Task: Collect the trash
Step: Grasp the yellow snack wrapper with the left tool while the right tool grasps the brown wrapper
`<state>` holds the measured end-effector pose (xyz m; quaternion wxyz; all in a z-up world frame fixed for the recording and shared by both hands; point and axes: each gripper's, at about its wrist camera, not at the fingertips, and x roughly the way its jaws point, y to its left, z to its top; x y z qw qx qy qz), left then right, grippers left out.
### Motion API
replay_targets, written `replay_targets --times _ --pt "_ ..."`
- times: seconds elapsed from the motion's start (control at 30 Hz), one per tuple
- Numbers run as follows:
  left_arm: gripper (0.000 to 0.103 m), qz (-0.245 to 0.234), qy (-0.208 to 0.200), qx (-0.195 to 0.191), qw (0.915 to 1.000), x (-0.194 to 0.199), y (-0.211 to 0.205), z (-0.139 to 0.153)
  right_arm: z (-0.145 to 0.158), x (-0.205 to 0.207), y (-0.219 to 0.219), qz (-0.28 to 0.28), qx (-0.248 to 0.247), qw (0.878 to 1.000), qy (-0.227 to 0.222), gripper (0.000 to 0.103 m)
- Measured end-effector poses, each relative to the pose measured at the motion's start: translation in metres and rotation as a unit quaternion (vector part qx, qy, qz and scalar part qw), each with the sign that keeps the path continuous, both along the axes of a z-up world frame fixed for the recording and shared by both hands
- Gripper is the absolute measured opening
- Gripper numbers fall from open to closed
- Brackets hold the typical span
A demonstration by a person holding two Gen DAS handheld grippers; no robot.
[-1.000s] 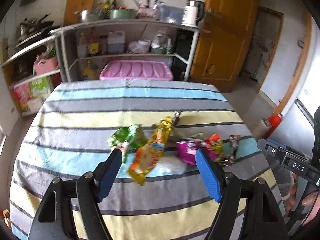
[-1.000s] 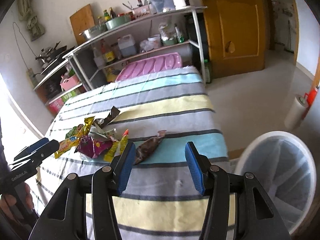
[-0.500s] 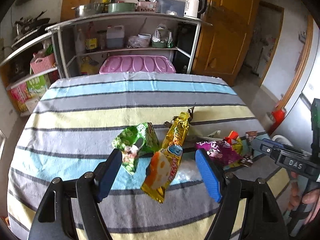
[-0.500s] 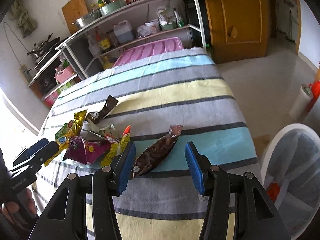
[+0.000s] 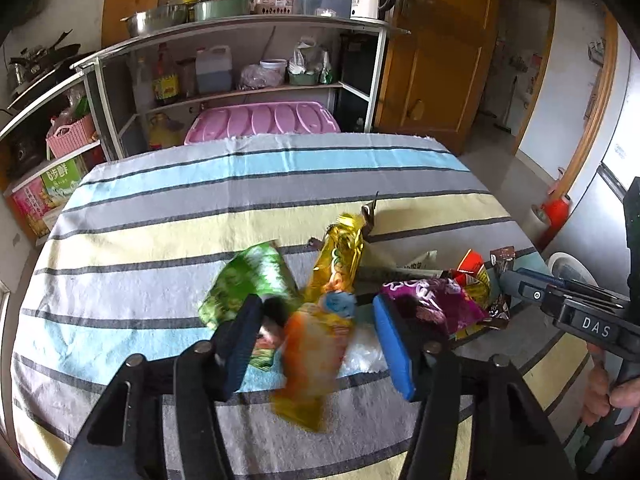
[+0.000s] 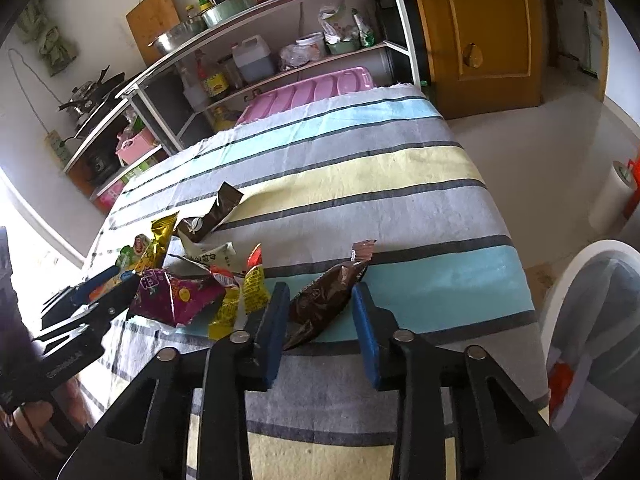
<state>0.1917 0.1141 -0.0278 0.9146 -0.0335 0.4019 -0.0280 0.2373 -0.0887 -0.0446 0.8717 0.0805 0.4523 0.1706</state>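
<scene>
Closing in on the litter, both grippers hang over a striped tablecloth [image 5: 160, 208], and every place below is given from its near edge outward.

Nearest that edge, the left gripper [image 5: 316, 344] straddles a yellow-orange wrapper [image 5: 320, 344]. Its jaws have just been narrowing, yet a gap shows on each side of the wrapper, so the blue pads [image 5: 394, 350] do not press on it. The wrapper's lower end is blurred. A green packet [image 5: 244, 280] lies just beside it toward the left pad, partly under that pad.

Also close to the near edge, the right gripper [image 6: 318, 320] has a dark brown wrapper [image 6: 324, 300] between its fingers. These jaws have likewise just been drawing together. The left pad [image 6: 274, 328] overlaps the wrapper's edge, while the other pad stands a little clear of it; whether either pad truly bears on the wrapper cannot be told.

A little farther in from the edge sits the main heap: a purple bag [image 6: 176, 296], a red and yellow packet [image 6: 244, 292], and a white sachet [image 6: 212, 256], all touching or overlapping. Beyond them, toward the cloth's middle, a second brown wrapper [image 6: 212, 216] stands tented on the yellow stripe.

Off the cloth's right side, a white bin [image 6: 592, 320] with a liner stands on the floor. Past the far edge lie a pink lid [image 5: 260, 120] and metal shelves [image 5: 240, 32] loaded with bottles and bowls.
</scene>
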Motion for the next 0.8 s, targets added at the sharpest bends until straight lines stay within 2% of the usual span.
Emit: replay_targets --times 0.1,0.2,0.23,0.33,0.47,0.67,0.8 --pt "0.053 0.003 0.003 0.004 1.0 0.001 0.0 -0.001 0.0 0.0 0.001 0.004 0.002 1.0 -0.002 0.022" --pt "0.044 0.004 0.004 0.006 1.0 0.0 0.001 -0.001 0.0 -0.001 0.003 0.003 -0.008 1.0 -0.004 0.008" --pt "0.038 0.004 0.005 0.008 0.9999 0.0 0.0 -0.001 -0.001 -0.001 0.003 0.003 -0.008 1.0 -0.002 0.008" --pt "0.031 0.006 0.003 0.0 1.0 -0.001 0.003 -0.001 -0.004 0.0 0.0 0.003 0.001 1.0 0.002 0.006" --pt "0.025 0.008 -0.001 -0.003 1.0 -0.003 0.006 0.0 -0.003 -0.001 -0.001 0.006 0.003 1.0 -0.001 0.005" --pt "0.023 0.007 -0.014 -0.011 0.9998 -0.009 0.006 0.006 0.001 -0.005 -0.006 0.003 0.017 1.0 -0.01 0.002" --pt "0.023 0.003 -0.017 -0.042 0.999 -0.012 0.012 0.007 0.004 -0.008 -0.01 -0.003 0.015 1.0 -0.018 0.002"
